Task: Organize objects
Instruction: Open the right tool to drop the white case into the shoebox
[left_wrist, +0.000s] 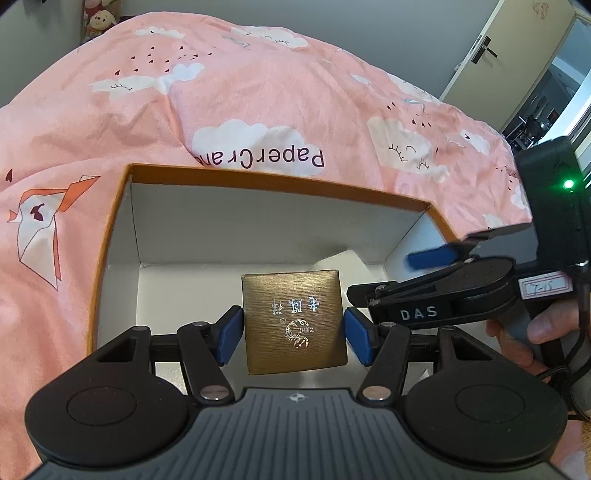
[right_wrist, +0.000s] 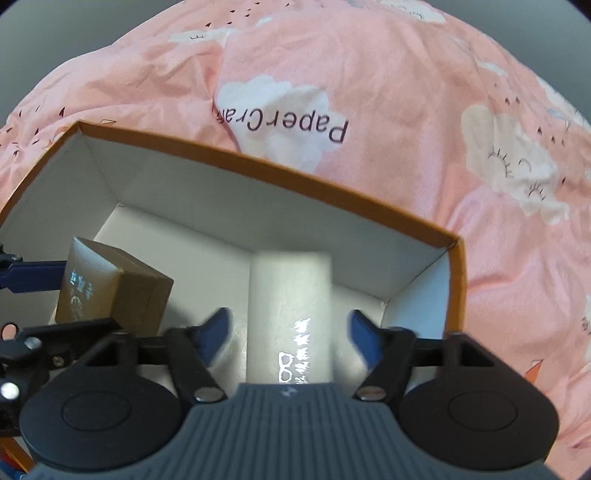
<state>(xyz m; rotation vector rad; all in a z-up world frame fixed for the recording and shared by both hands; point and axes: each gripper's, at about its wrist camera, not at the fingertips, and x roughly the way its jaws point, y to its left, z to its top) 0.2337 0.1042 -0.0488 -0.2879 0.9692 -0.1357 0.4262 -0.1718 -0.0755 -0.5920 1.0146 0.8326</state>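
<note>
An open orange box (left_wrist: 110, 236) with a white inside lies on a pink bedspread. In the left wrist view my left gripper (left_wrist: 293, 334) is shut on a gold box (left_wrist: 293, 321) with silver print and holds it inside the orange box. My right gripper (left_wrist: 391, 277) reaches in from the right, open. In the right wrist view my right gripper (right_wrist: 290, 332) is open around a white box (right_wrist: 290, 314) with silver print; its pads (right_wrist: 364, 338) stand apart from it. The gold box (right_wrist: 107, 291) shows at the left inside the orange box (right_wrist: 332, 188).
The pink bedspread (left_wrist: 258, 92) with clouds and "PaperCrane" print surrounds the orange box. A plush toy (left_wrist: 99, 18) sits at the far left. A door (left_wrist: 491, 48) stands at the far right. A hand (left_wrist: 532, 332) grips the right gripper's handle.
</note>
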